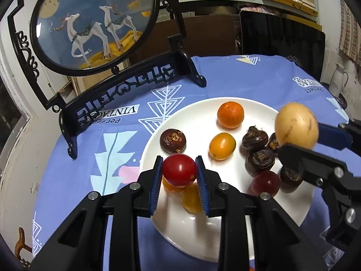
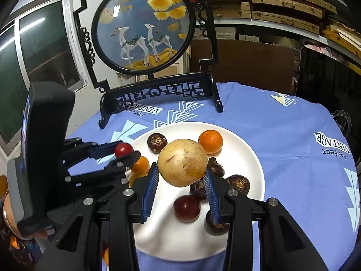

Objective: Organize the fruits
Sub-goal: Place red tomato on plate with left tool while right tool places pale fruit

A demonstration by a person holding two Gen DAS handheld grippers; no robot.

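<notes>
A white plate (image 1: pixel 198 108) (image 2: pixel 248 158) on the blue cloth holds a mandarin (image 1: pixel 230 115) (image 2: pixel 210 141), small orange kumquats (image 1: pixel 222 146) (image 2: pixel 140 164), dark water chestnuts (image 1: pixel 173 141) (image 2: pixel 157 143) and a dark red grape (image 1: pixel 264 184) (image 2: pixel 186 208). My left gripper (image 1: pixel 179 170) (image 2: pixel 123 152) is shut on a red cherry tomato (image 1: pixel 179 170) (image 2: pixel 123 149), held above the plate's left edge. My right gripper (image 2: pixel 182 178) (image 1: pixel 300 135) is shut on a tan round fruit (image 2: pixel 182 166) (image 1: pixel 296 126), held above the plate's middle.
A black-framed round deer picture on a stand (image 1: pixel 94 22) (image 2: pixel 144 29) stands at the back of the table. A dark chair back (image 1: pixel 282 40) is behind the table on the right. A white jug (image 1: pixel 337 79) is at far right.
</notes>
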